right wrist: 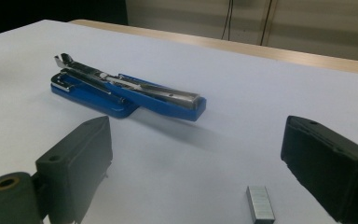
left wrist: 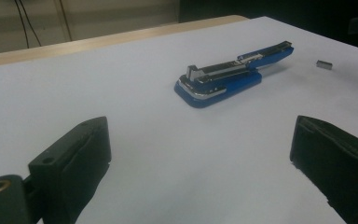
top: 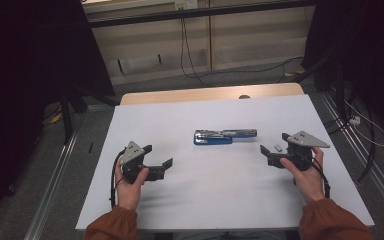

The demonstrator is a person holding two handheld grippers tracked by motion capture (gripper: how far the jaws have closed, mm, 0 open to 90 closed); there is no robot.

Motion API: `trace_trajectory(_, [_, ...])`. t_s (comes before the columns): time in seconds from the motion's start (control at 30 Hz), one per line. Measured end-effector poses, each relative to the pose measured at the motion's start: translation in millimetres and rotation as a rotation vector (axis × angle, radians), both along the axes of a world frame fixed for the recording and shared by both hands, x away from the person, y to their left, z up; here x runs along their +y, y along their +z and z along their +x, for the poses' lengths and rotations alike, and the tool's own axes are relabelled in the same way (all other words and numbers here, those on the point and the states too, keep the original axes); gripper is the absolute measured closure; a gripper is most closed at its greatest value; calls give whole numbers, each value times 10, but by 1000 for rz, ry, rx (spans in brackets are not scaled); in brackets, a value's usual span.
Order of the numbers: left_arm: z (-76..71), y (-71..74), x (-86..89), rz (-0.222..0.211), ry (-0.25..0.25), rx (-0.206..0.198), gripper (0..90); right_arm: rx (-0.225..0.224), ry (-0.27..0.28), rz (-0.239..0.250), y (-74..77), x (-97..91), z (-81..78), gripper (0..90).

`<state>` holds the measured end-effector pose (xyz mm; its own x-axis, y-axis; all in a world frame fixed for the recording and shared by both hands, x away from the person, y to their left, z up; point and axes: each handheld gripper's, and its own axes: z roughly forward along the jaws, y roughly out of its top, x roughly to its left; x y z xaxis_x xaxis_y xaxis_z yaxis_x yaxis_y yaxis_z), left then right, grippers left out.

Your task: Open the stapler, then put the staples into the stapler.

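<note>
Both grippers rest wide apart and empty in the high view: left gripper (top: 159, 160), right gripper (top: 275, 146), with the opened blue stapler (top: 224, 136) between them, its long axis left-right, nearer the right one. Left gripper view: stapler (left wrist: 233, 74) lies ahead, well off. Right gripper view: staple block (right wrist: 260, 203) sits just between its spread jaws, stapler (right wrist: 126, 91) beyond.

The right gripper (right wrist: 196, 163) holds its black jaws wide apart above the white table (right wrist: 270, 84); a grey staple strip (right wrist: 260, 204) lies between them. Farther off lies an opened blue stapler (right wrist: 126, 91).
</note>
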<state>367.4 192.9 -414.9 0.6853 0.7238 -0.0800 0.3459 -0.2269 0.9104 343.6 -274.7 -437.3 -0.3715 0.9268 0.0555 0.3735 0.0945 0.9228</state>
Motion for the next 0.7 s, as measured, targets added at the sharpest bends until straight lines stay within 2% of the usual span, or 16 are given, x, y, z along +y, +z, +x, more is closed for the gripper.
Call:
trace_trajectory(0.07, [-59, 15, 25, -1, 22, -3, 52, 0, 5, -1, 2, -25, -33, 86])
trace_trajectory(0.17, [-143, 21, 106, -15, 22, -1, 49, 14, -6, -16, -6, -62, -71, 77])
trace_trajectory(0.2, [-171, 16, 133, -22, 33, -3, 49, 19, 7, -4, -9, -88, -96, 76])
trace_trajectory(0.37, [-293, 16, 278, -27, 50, -26, 50, 14, 15, -5, 21, -109, -154, 72])
trace_trajectory(0.5, [-376, 32, 308, -14, 55, -33, 51, 13, 22, -11, 32, -142, -177, 72])
trace_trajectory(0.6, [-413, 57, 299, -7, 65, -58, 49, 40, 9, -10, 27, -173, -148, 90])
trace_trajectory(0.7, [-390, 50, 283, -11, 63, -50, 48, 90, -1, -12, 43, -201, -104, 92])
